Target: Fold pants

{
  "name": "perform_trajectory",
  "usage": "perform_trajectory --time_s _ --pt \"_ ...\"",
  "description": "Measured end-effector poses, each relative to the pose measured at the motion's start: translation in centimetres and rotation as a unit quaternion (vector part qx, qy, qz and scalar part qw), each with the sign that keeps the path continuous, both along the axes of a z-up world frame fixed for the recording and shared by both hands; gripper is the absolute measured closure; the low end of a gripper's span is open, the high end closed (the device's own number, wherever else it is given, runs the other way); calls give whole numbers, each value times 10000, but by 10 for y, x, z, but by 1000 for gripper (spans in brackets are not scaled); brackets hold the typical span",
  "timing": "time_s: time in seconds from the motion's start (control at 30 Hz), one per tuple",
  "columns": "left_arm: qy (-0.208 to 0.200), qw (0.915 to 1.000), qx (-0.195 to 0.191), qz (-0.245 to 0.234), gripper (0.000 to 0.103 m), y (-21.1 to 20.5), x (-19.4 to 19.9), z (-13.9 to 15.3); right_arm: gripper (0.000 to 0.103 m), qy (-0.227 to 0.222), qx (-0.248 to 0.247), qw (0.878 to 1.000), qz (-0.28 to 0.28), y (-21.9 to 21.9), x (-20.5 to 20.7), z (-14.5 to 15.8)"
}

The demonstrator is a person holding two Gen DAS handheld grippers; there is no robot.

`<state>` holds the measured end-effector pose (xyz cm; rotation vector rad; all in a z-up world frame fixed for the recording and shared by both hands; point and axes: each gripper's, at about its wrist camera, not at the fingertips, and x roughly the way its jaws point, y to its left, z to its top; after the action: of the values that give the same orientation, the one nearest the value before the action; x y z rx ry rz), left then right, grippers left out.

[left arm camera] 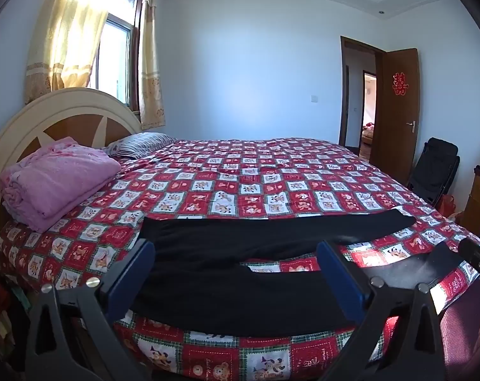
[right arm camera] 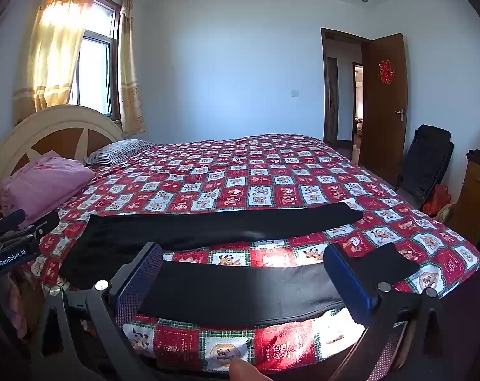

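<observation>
Black pants [left arm camera: 240, 292] spread flat along bed [left arm camera: 227, 190] near edge, legs split. Left gripper [left arm camera: 236, 273] & right gripper [right arm camera: 243, 276]: jaws wide apart, nothing clamped, hovering over near pant leg.

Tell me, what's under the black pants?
Under the black pants lies the red-and-white checked cartoon bedspread, showing between the two legs and all around them. The squares directly beneath the cloth are covered, so those pictures cannot be seen.

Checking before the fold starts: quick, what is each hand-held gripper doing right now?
Left hand-held gripper: open, holding nothing, above the black pants.
Right hand-held gripper: open, holding nothing, above the near pant leg.
</observation>
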<state>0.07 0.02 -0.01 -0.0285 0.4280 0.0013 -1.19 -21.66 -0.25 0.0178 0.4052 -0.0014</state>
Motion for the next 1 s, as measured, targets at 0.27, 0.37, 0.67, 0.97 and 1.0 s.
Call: perform_trajectory --time_s 0.27,0.37,0.67,0.97,1.0 --pt "-63 10000 35 31 0 1 1 -1 1 27 -14 10000 -7 0 0 -1" --pt "-81 10000 36 20 0 0 3 -1 1 30 -17 10000 -16 -1 0 -1" --pt "-127 9999 15 -2 0 -3 -2 1 1 56 -25 10000 -9 0 1 -1" --pt "-125 9999 14 -5 0 -3 -2 1 1 80 -19 10000 -10 2 2 -5" --pt "-126 9999 14 -3 0 -2 -2 1 1 82 -19 10000 -9 2 2 -6"
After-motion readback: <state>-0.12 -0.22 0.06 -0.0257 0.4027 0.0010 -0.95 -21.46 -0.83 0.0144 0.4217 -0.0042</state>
